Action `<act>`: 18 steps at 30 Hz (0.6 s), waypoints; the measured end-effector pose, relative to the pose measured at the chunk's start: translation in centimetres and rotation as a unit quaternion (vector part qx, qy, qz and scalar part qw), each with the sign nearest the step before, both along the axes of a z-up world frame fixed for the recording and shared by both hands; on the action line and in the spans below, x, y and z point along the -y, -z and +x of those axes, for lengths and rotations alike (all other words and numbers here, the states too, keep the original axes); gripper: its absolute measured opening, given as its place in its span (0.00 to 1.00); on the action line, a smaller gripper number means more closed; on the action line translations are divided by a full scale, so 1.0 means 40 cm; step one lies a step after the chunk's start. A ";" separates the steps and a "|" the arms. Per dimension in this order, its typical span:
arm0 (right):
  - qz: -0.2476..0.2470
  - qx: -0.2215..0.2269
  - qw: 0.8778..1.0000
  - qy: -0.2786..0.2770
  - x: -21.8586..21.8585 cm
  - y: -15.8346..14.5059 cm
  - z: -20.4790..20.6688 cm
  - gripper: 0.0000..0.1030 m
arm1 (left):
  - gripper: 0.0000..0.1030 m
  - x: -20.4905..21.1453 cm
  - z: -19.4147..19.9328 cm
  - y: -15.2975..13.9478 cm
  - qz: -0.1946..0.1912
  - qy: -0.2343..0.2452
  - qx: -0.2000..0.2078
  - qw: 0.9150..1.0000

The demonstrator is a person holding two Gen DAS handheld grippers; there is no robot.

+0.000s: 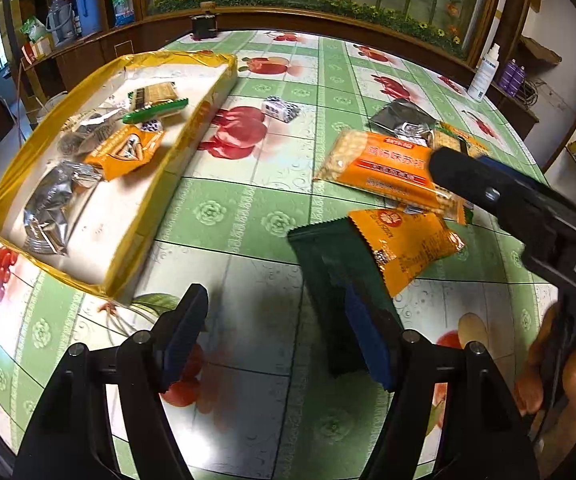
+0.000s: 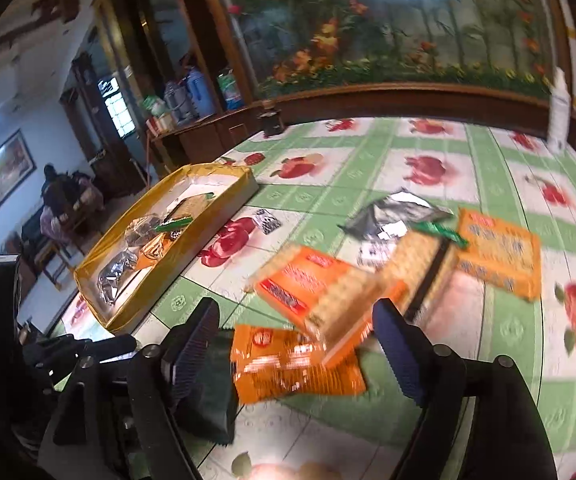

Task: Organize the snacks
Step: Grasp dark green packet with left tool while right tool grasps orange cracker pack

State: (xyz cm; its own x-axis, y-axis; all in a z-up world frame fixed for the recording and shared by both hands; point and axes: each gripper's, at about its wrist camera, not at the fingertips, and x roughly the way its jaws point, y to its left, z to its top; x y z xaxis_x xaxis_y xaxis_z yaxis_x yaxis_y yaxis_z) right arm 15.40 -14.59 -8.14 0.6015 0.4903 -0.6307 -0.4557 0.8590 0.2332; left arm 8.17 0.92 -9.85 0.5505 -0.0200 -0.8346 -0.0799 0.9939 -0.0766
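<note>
Nearest the left wrist camera, the left gripper (image 1: 276, 344) hovers over the table (image 1: 248, 208) with its jaws spread wide; a dark green packet (image 1: 328, 276) lies flat on the cloth, its near end running beside the right-hand jaw, but nothing is clamped. Overlapping the green packet's far corner is a small orange packet (image 1: 404, 248). Just beyond that sits a long orange cracker pack (image 1: 384, 172), and the right gripper (image 2: 300, 344) reaches in over its end, held in the person's right hand (image 1: 560, 376).

From the right wrist view, that gripper's jaws also stand wide apart, poised above the small orange packet (image 2: 292, 364) and the cracker pack (image 2: 308, 284); the picture is blurred by motion, and neither jaw can be seen pressing a pack. Farther right lie another cracker pack with a green end (image 2: 428, 256), a flat orange packet (image 2: 500, 256) and a silver pouch (image 2: 392, 212).

To the left, a shallow gold-edged box (image 1: 204, 120) holds several snacks: silver pouches, an orange packet and a green-wrapped biscuit bar. Between the box and the loose pile rests one small black-and-white wrapped sweet (image 1: 280, 109). At the table's far edge stands a white bottle (image 1: 486, 74).
</note>
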 end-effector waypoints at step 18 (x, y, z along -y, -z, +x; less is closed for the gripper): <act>-0.138 -0.034 0.984 -0.109 -0.093 0.101 0.126 0.54 | 0.73 0.045 0.039 0.025 -0.022 0.019 -0.011 1.000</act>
State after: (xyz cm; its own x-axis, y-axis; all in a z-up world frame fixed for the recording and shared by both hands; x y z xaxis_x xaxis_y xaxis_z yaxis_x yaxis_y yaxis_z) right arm 20.46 -10.87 -12.17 0.4531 0.4077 -0.7928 -0.6282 0.7770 0.0406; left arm 9.72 -0.89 -10.84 0.5295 -0.0772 -0.8448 -0.0436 0.9921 -0.1180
